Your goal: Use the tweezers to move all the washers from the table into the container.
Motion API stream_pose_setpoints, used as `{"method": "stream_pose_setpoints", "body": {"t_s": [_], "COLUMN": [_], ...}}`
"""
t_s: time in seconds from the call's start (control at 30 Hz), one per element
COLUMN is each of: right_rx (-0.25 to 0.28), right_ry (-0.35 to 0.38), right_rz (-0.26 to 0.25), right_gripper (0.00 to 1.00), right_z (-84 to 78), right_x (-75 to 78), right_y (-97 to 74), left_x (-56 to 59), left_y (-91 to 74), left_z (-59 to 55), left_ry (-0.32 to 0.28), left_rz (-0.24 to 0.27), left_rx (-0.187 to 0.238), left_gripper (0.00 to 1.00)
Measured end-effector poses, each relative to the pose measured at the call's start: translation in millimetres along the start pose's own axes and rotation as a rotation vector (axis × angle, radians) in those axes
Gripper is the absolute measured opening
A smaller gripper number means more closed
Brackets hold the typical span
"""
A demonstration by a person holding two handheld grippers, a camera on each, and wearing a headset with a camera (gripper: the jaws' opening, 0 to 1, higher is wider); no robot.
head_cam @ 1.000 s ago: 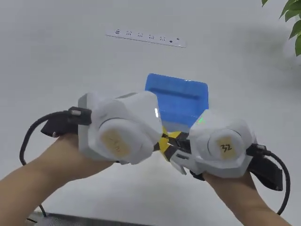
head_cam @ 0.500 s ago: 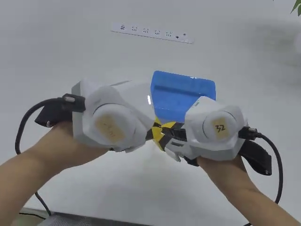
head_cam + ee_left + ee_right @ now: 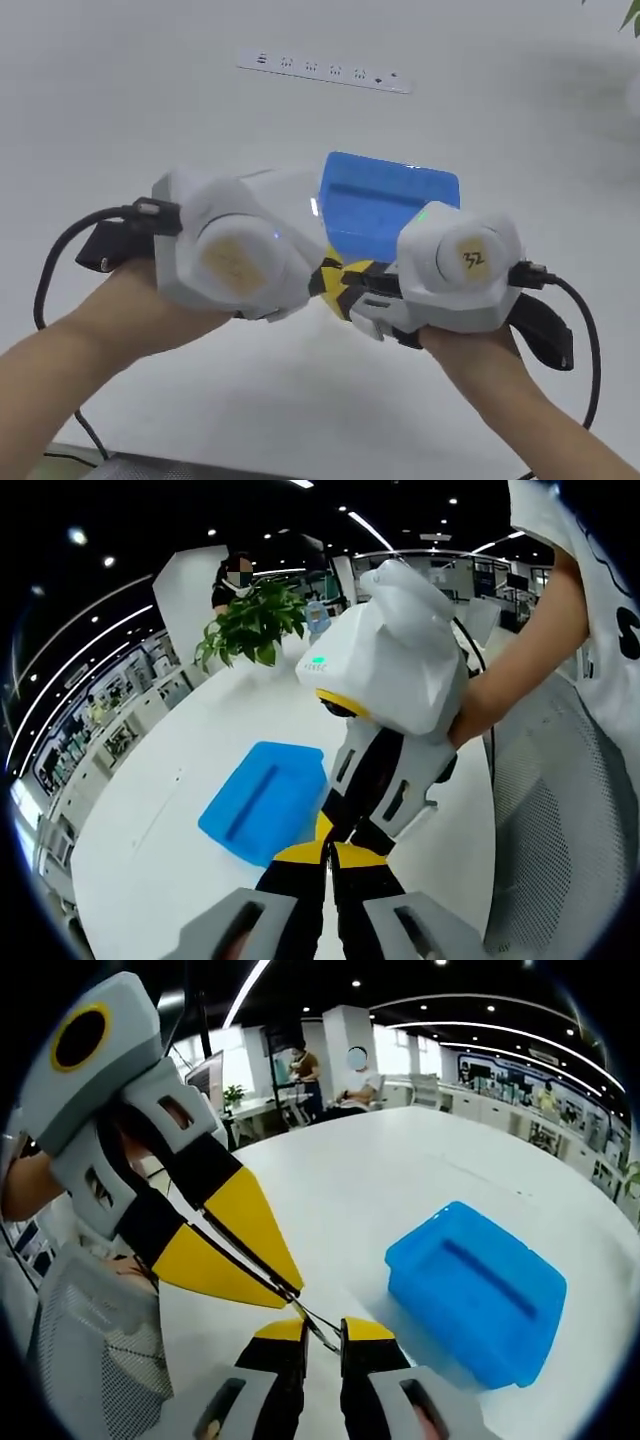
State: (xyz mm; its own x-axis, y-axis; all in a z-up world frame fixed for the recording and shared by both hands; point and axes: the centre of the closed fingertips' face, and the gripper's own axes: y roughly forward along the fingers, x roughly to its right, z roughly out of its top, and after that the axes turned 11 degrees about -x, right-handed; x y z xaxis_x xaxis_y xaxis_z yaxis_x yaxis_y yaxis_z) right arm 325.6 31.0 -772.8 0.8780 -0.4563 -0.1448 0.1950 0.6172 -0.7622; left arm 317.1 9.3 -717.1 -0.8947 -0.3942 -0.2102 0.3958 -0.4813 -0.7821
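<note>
Blue plastic, the shallow rectangular container (image 3: 390,195) sits on the white counter (image 3: 150,130) just beyond both hands in the head view, with a white power strip (image 3: 325,72) well behind it. The left claw (image 3: 328,278) and right claw (image 3: 366,298) meet tip to tip in front of the container, their yellow-and-black jaws crossing. In the left gripper view our own jaws stand close together at the bottom, the right claw points down at them from above, and the container lies on the counter to their left. In the right gripper view the thin metal tweezers (image 3: 318,1322) run between the left claw's yellow jaws, which are closed on them. Their free end passes into the narrow gap of the right claw, and we cannot tell whether those jaws press on it. We judge this a handover. We should hold the left clamp firm until the right jaws sit squarely across both tweezer arms, with the tips left free and pointing forward.
</note>
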Motion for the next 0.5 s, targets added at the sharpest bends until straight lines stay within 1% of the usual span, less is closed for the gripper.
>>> {"method": "stream_pose_setpoints", "body": {"t_s": [0.03, 0.1, 0.13, 0.17, 0.27, 0.3, 0.37, 0.4, 0.43, 0.47, 0.5], "right_rx": [0.001, -0.008, -0.016, -0.02, -0.026, -0.026, -0.026, -0.025, -0.024, -0.023, -0.023], "right_ry": [-0.001, -0.042, -0.072, -0.085, -0.122, -0.129, -0.124, -0.124, -0.128, -0.127, -0.122], "right_rz": [-0.001, -0.02, -0.029, -0.036, -0.059, -0.068, -0.067, -0.07, -0.076, -0.076, -0.075], "right_gripper": [0.09, 0.08, 0.07, 0.06, 0.05, 0.04, 0.04, 0.04, 0.04, 0.04, 0.04], "right_z": [0.1, 0.3, 0.7, 0.8, -0.1, 0.1, -0.5, -0.8, -1.3, -1.5, -1.5], "right_x": [-0.3, -0.2, 0.0, 0.0, 1.5, 2.8, 3.6, 3.9, 4.4, 4.5, 5.0], "right_y": [0.1, 0.1, -0.2, -0.5, -1.1, -2.1, -2.4, -2.6, -3.2, -3.5, -3.7], "left_x": [-0.3, -1.4, -2.7, -3.3, -4.3, -6.6, -7.0, -8.7, -11.1, -11.1, -11.5], "left_y": [0.1, 1.1, 1.6, 2.1, 1.2, 0.0, -1.9, -3.6, -7.3, -9.6, -14.6], "left_z": [0.0, 1.0, 2.5, 3.7, 5.5, 5.7, 3.6, 2.3, -0.5, -3.7, -8.3], "left_ry": [-0.006, -0.026, -0.054, -0.069, -0.077, -0.107, -0.143, -0.157, -0.186, -0.206, -0.241], "left_rz": [-0.002, 0.006, 0.019, 0.024, 0.037, 0.052, 0.053, 0.066, 0.093, 0.103, 0.133], "left_rx": [0.001, -0.001, -0.001, 0.001, 0.007, 0.011, 0.009, 0.014, 0.022, 0.019, 0.025], "left_gripper": [0.0, 0.0, 0.0, 0.0, 0.0, 0.01, 0.06, 0.08, 0.1, 0.12, 0.14]}}
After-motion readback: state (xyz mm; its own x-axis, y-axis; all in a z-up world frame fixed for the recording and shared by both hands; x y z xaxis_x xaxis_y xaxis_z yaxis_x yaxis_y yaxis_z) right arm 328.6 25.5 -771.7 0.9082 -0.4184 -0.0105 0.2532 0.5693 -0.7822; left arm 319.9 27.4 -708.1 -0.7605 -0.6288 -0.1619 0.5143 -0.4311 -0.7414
